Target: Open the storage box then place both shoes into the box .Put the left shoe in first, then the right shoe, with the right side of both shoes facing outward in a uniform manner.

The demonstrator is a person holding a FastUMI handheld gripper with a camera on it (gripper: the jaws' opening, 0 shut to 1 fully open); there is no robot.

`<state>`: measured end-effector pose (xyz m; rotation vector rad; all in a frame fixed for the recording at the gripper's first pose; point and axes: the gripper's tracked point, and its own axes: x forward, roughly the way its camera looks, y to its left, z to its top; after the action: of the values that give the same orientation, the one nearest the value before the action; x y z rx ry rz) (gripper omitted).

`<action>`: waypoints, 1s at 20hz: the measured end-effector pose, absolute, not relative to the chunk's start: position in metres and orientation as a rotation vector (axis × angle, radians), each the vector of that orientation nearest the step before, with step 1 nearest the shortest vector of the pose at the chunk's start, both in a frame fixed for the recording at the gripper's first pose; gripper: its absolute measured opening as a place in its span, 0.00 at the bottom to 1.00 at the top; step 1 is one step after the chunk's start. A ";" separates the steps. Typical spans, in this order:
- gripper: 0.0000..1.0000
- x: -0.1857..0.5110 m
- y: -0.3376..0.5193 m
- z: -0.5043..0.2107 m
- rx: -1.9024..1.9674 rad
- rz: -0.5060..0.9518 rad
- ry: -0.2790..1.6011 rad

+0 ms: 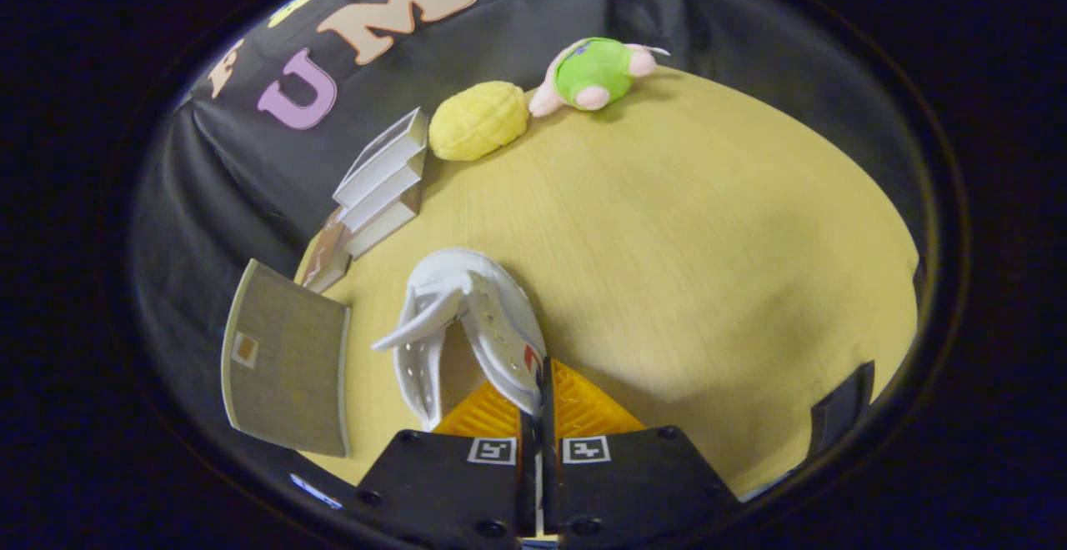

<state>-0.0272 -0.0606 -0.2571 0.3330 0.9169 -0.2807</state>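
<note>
A round wooden table (pixel 692 242) takes up most of the frame, its pale grain running from the lower centre up toward the upper right, with dark cloth hanging behind it.

Next in size, at the lower left, stands a grey-olive storage box (pixel 288 362) — a flat panel of it faces the camera, with a small tan label patch near its left side. It rests at the table's left edge, just beside the shoe.

The white shoe (pixel 467 325) sits in the lower centre of the frame, directly ahead of the fingers. It is a perforated clog-type shoe, its opening turned toward the camera and its heel strap sticking out to the left. A small red mark shows on its right wall.

The gripper (pixel 538 404) rises from the bottom centre. Its two fingers are drawn tight together, and the thin right wall of the shoe is pinched between them — both press on it.

Up and left of the shoe, a stack of white books or slim boxes (pixel 383 183) leans along the table's left edge. Beyond that, in the upper centre, lies a yellow plush toy (pixel 479 119), and just to its right a pink plush figure in a green garment (pixel 593 73), close to the table's far edge.
</note>
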 end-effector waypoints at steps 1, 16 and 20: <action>0.06 -0.027 -0.058 -0.254 0.342 -0.274 0.911; 0.06 -0.020 0.100 -0.174 0.512 0.057 0.895; 0.06 -0.005 0.151 -0.155 0.512 0.143 0.898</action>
<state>-0.0050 0.1512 -0.1554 0.5122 0.8984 0.1431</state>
